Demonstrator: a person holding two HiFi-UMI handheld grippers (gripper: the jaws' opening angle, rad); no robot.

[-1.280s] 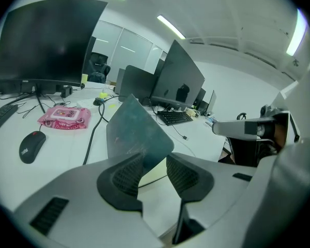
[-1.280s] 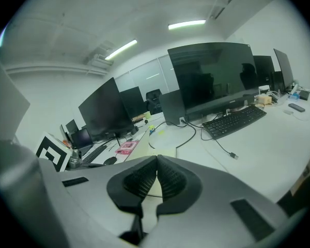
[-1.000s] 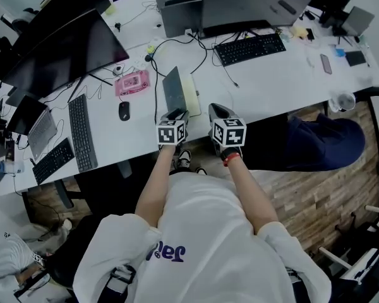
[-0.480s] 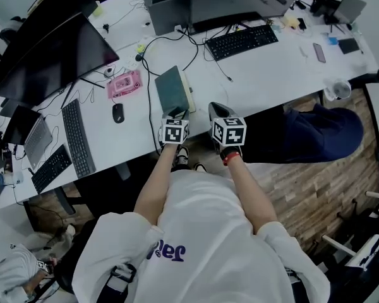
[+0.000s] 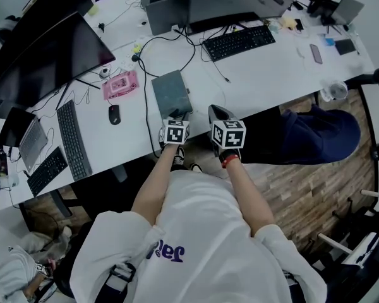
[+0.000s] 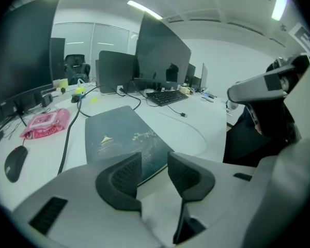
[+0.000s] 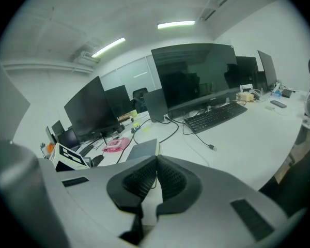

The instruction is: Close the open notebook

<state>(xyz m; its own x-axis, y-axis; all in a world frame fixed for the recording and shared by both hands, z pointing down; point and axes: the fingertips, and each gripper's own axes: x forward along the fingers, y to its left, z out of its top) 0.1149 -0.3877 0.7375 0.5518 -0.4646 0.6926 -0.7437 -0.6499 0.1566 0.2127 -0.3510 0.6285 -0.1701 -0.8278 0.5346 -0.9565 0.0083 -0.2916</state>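
The notebook [image 5: 172, 93] lies flat and closed on the white desk [image 5: 259, 74], dark green cover up, just beyond my hands. In the left gripper view the notebook [image 6: 125, 138] fills the middle, its near corner showing behind the gap of the jaws. My left gripper [image 5: 177, 114] sits low at the notebook's near edge, open [image 6: 154, 170], with nothing pressed between its pads. My right gripper [image 5: 216, 111] hovers to the right of the book, shut [image 7: 156, 175] and empty. From that side the notebook [image 7: 142, 150] lies ahead and to the left.
A pink pouch [image 5: 120, 84] and a mouse [image 5: 114, 113] lie left of the notebook. A black cable [image 5: 145, 100] runs along its left side. Keyboards [image 5: 240, 41] and monitors [image 5: 240, 2] stand further back. A dark chair [image 5: 316, 134] is at the desk's right front.
The notebook's cover, standing upright a second ago, has swung down and now lies flat and closed. My left gripper has sunk towards the desk. The right gripper has stayed put.
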